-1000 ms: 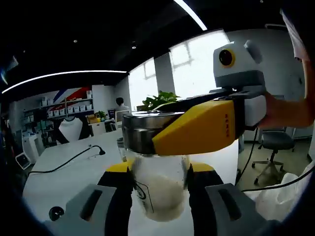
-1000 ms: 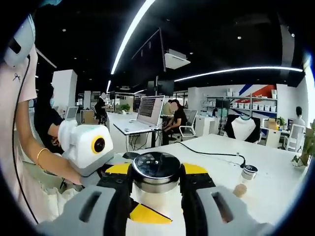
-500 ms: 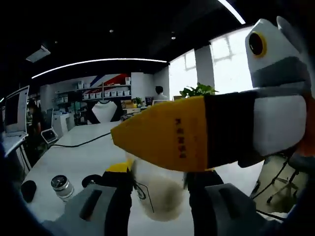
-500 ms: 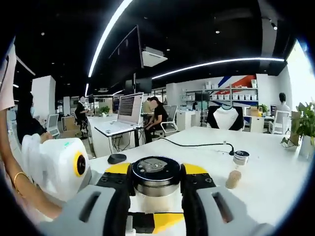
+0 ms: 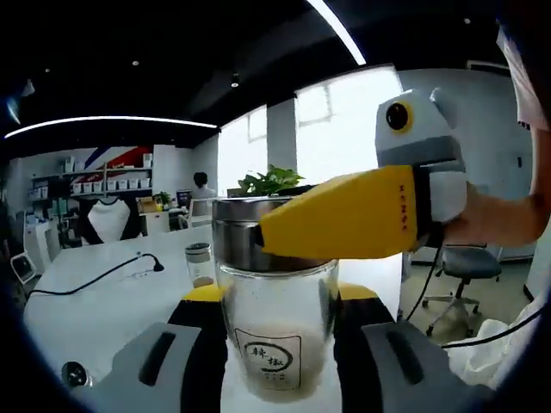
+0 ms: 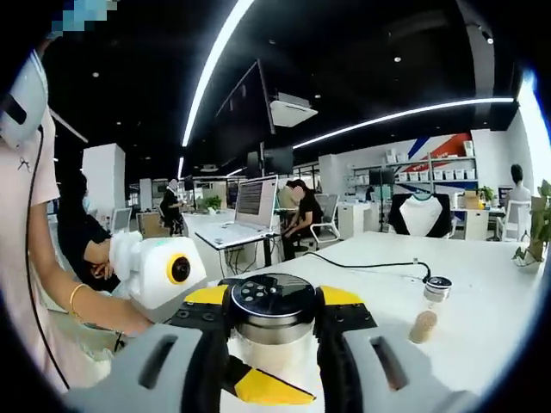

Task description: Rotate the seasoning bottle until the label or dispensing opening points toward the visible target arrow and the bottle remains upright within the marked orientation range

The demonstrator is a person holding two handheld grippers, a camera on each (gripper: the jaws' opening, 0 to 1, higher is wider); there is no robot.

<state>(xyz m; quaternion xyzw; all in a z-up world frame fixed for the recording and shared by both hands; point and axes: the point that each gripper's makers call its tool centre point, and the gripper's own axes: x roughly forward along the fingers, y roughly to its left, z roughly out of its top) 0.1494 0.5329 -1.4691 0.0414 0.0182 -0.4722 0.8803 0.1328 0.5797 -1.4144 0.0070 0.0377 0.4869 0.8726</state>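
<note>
The seasoning bottle [image 5: 275,318] is a clear glass jar with pale powder and a steel lid, upright between the jaws of my left gripper [image 5: 277,301], which is shut on its body. Its printed label [image 5: 274,361] faces the left gripper view. My right gripper comes in from the right, one yellow finger [image 5: 344,219] pressed along the lid. In the right gripper view the lid's dark top [image 6: 271,299] sits between the jaws of my right gripper [image 6: 273,297], shut on it. A yellow finger [image 6: 269,389] of the left gripper shows below.
The bottle hangs over a white table [image 5: 103,301] with a black cable [image 5: 95,280] and a small jar [image 5: 200,262]. In the right gripper view that jar [image 6: 437,288] and a cork-like piece [image 6: 422,325] lie to the right. A person's arm [image 6: 52,284] is at left.
The bottle has turned: its label, earlier off to the left side, now faces the left gripper view squarely. Both views swung aside and back. Both grippers stay shut on the bottle.
</note>
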